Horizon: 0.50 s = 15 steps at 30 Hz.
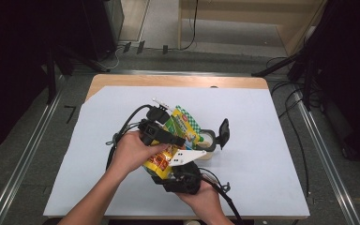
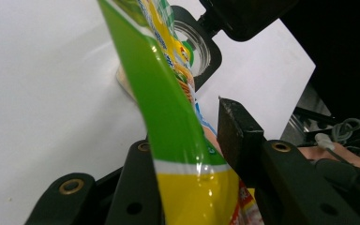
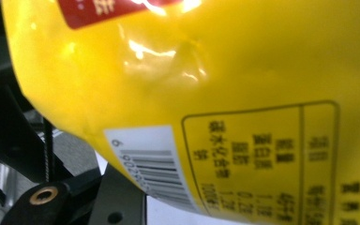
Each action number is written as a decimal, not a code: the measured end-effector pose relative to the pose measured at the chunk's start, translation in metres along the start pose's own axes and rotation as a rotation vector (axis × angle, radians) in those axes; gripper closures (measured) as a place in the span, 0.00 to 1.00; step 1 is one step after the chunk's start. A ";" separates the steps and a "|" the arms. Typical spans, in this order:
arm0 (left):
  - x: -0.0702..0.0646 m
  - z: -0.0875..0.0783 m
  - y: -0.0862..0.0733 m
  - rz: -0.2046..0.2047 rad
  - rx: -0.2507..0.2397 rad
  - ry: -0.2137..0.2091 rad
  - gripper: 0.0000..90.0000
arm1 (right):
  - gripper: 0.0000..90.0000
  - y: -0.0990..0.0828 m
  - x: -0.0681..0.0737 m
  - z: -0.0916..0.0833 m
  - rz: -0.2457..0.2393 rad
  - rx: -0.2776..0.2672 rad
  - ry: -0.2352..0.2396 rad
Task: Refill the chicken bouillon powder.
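both tools grip a glossy yellow-and-green snack bag (image 1: 171,140) above the white worktop (image 1: 272,154): the left tool (image 2: 187,154) pinches its edge narrowly, the right tool (image 1: 180,164) clamps its crinkled yellow end beside a clear jar (image 1: 206,139).

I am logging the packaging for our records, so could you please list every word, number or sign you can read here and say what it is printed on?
Barcode on the yellow back of the snack bag: a "6" at its start; other digits blurred.
Framed table on the bag: East Asian characters and figures, too blurred to quote.
Red label: cut off, unreadable.
Bag front: print too small to read.
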<state>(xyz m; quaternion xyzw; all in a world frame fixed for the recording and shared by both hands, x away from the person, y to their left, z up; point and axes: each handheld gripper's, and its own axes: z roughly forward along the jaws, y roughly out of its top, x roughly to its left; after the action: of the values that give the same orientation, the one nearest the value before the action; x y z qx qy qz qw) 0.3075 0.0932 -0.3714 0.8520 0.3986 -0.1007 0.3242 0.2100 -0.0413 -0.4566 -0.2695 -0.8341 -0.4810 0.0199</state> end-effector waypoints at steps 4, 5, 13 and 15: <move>0.000 -0.001 0.011 0.001 0.046 0.011 0.80 | 0.70 0.005 -0.002 -0.001 0.020 -0.023 0.016; 0.000 -0.001 0.013 -0.005 0.053 0.024 0.81 | 0.70 0.006 -0.003 -0.001 0.025 -0.026 0.017; -0.004 -0.001 0.023 -0.013 0.087 0.061 0.88 | 0.67 0.014 -0.002 0.003 -0.005 -0.011 -0.009; -0.005 -0.001 0.023 -0.015 0.091 0.058 0.87 | 0.67 0.012 -0.002 0.004 -0.014 -0.007 -0.007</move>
<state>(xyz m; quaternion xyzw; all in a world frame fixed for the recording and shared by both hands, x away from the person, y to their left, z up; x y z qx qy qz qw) 0.3215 0.0801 -0.3577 0.8653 0.4094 -0.0963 0.2727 0.2186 -0.0338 -0.4498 -0.2653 -0.8343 -0.4830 0.0127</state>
